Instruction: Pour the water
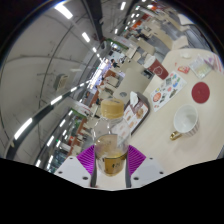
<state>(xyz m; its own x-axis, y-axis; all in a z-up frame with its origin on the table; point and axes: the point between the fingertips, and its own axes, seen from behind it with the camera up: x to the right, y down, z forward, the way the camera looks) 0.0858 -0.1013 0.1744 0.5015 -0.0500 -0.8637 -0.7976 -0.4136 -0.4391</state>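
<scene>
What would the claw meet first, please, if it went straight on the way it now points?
Holding a glass, the claw would probably carry it into the second glass just ahead; depth is hard to judge.

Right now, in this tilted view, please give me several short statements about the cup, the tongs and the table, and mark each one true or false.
1. The tongs hold a clear cup between their pads. True; both pads appear to press on it.
2. The held cup is empty. False; it holds an amber liquid.
3. A second clear glass stands just beyond the held cup. True; it also holds amber liquid.
4. The white bowl sits between the fingers. False; it stands apart on the table, to the side.
5. A red round item lies on the table beyond the bowl. True.
6. A hand is touching the second glass. False; no hand shows there.
</scene>
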